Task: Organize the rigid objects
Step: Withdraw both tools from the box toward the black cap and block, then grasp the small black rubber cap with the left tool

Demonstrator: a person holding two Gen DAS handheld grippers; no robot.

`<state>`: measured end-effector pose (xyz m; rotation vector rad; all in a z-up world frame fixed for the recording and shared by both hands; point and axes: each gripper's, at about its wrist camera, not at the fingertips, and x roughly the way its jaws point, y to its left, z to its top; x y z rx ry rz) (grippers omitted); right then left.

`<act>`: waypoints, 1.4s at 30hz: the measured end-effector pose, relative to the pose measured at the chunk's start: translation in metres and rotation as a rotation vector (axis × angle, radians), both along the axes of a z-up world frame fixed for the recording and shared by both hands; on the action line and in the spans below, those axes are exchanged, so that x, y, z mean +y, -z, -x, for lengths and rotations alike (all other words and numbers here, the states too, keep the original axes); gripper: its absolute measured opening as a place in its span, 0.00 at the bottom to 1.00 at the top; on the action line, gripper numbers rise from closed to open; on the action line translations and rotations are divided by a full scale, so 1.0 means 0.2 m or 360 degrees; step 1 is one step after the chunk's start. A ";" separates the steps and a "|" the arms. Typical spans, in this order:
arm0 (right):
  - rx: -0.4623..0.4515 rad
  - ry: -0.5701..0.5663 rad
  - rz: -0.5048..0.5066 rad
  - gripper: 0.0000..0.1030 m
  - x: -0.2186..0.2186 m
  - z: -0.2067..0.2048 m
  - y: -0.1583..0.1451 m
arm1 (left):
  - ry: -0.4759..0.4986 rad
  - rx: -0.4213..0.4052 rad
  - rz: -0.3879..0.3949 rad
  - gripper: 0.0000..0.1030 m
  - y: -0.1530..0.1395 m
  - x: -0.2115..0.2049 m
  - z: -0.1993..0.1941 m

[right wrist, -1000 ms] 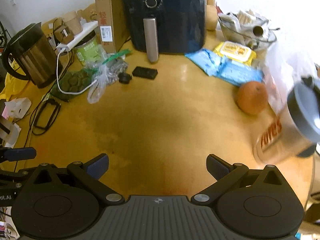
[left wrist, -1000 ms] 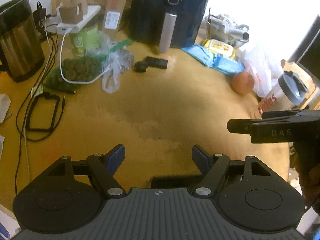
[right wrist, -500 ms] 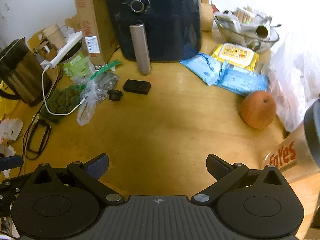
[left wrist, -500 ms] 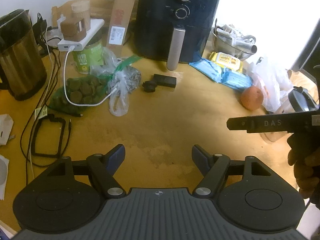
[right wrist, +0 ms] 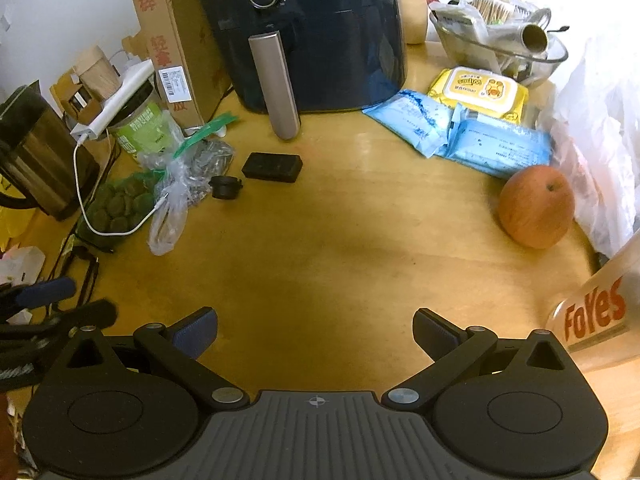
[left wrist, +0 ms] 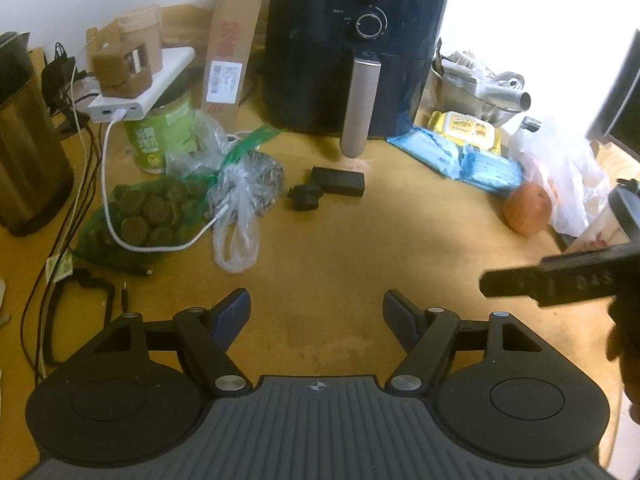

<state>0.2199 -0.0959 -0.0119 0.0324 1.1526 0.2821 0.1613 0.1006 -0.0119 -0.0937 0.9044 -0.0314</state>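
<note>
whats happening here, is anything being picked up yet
Not yet. A person holds the left gripper and the right gripper open above the wooden table, gripping nothing. The small black rectangular box and black round cap lie untouched in front of the dark air fryer.

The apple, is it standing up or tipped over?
Roughly upright: the apple sits on the table with its stem pointing up, slightly tilted.

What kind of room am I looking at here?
Probably a home kitchen or dining corner: a dark blue air fryer with a silver handle, a steel electric kettle and a round reddish apple share a cluttered wooden table.
</note>
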 end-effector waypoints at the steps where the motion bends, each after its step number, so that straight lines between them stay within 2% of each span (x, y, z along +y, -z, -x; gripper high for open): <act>1: 0.0006 -0.0004 0.0000 1.00 0.00 0.00 0.00 | 0.0002 -0.0012 0.0000 0.70 0.01 0.00 -0.02; 5: 0.0042 0.0008 -0.0017 1.00 -0.01 -0.01 0.02 | 0.0015 -0.0033 -0.0017 0.70 0.06 0.00 -0.10; 9: 0.0076 0.0060 -0.0146 1.00 -0.05 -0.01 0.02 | 0.0022 -0.0062 -0.0040 0.70 0.11 -0.01 -0.18; 12: 0.0085 0.0057 -0.0129 1.00 -0.04 -0.01 0.02 | 0.0037 -0.0088 -0.0055 0.69 0.14 -0.01 -0.24; 14: 0.0086 0.0049 -0.0118 1.00 -0.04 0.00 0.02 | 0.0043 -0.0086 -0.0065 0.58 0.17 -0.01 -0.29; 16: 0.0095 0.0059 -0.0137 1.00 -0.05 0.00 0.02 | 0.0034 -0.0058 -0.0077 0.52 0.22 -0.01 -0.35; 25: 0.0087 0.0082 -0.0119 1.00 -0.06 0.06 0.00 | 0.0011 -0.0054 -0.0104 0.51 0.34 -0.01 -0.54; 34: 0.0103 0.0160 -0.0148 1.00 -0.13 0.10 -0.01 | 0.0022 0.0000 -0.0076 0.43 0.43 -0.02 -0.67; 38: 0.0093 0.0166 -0.0173 1.00 -0.14 0.12 -0.02 | 0.0030 -0.0003 -0.0082 0.42 0.44 -0.03 -0.70; 41: 0.0085 0.0155 -0.0178 1.00 -0.14 0.13 -0.03 | 0.0007 0.0008 -0.0065 0.28 0.46 -0.02 -0.73; 42: 0.0085 0.0146 -0.0175 1.00 -0.14 0.13 -0.03 | -0.0007 0.0007 -0.0045 0.28 0.46 -0.01 -0.73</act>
